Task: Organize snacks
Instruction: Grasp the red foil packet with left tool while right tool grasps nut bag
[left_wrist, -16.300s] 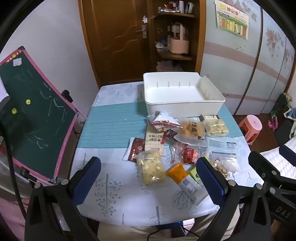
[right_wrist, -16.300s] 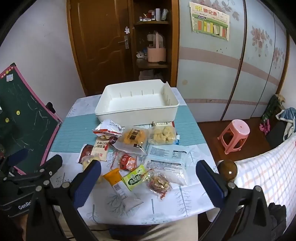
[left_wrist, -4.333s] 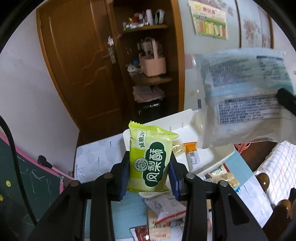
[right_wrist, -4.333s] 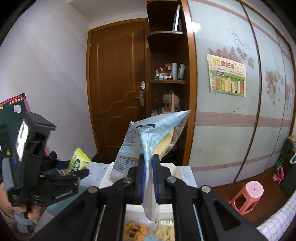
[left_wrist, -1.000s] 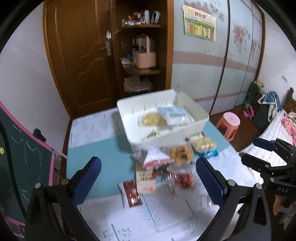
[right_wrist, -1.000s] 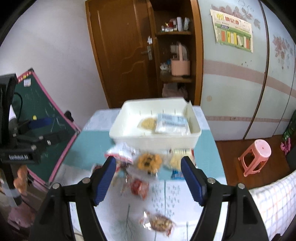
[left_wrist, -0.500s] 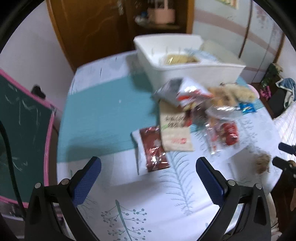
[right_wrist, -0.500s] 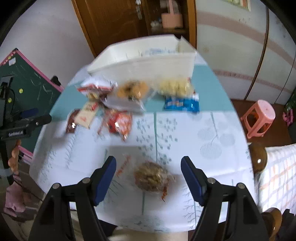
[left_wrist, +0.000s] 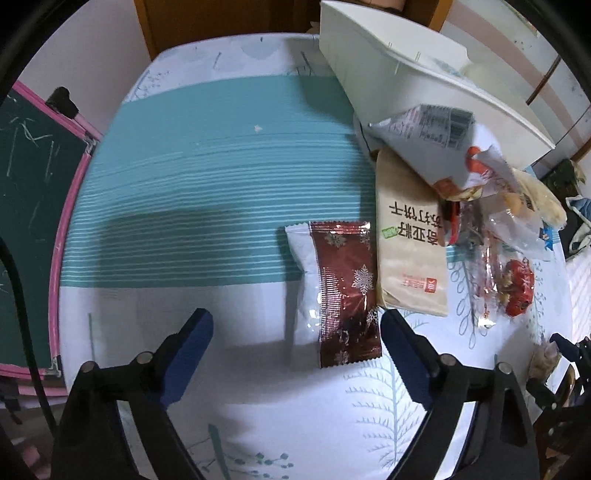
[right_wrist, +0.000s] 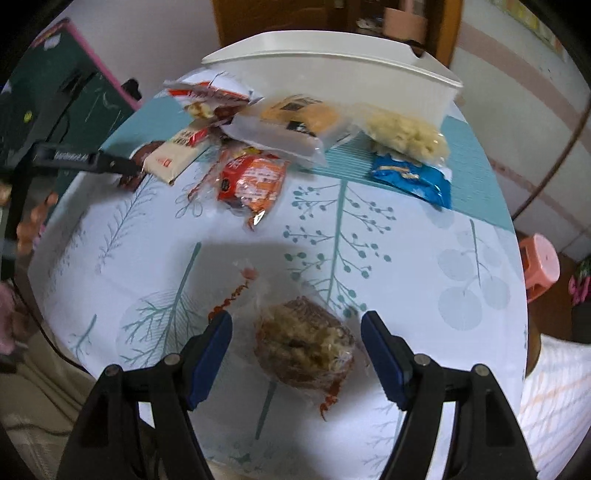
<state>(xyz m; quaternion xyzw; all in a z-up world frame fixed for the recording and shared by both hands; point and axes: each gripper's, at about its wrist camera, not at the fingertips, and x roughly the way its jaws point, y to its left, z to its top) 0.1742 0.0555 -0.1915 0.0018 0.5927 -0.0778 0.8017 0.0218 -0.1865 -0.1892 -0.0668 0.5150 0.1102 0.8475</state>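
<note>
A dark red snowflake packet (left_wrist: 343, 291) lies flat on the tablecloth. My left gripper (left_wrist: 295, 325) hangs low over it with its jaws closing. The packet's near end sits between the pads, close to the right pad (left_wrist: 391, 332), and no pad presses on it. A brown nutty snack in a clear wrapper (right_wrist: 303, 343) lies between the pads of my right gripper (right_wrist: 295, 321), which is open and clear of it on both sides. The white bin (left_wrist: 406, 85) (right_wrist: 332, 74) stands at the back of the table with bags inside.
Loose snacks lie in front of the bin: a beige cracker packet (left_wrist: 410, 251), a red-orange packet (right_wrist: 251, 181), a blue packet (right_wrist: 413, 177) and a bag of pale puffs (right_wrist: 406, 136). A chalkboard (left_wrist: 26, 184) leans at the left. A pink stool (right_wrist: 539, 266) stands right of the table.
Both grippers have sunk toward the table and tipped downward. The left now frames the red packet with narrower jaws. The right has closed in on the brown snack.
</note>
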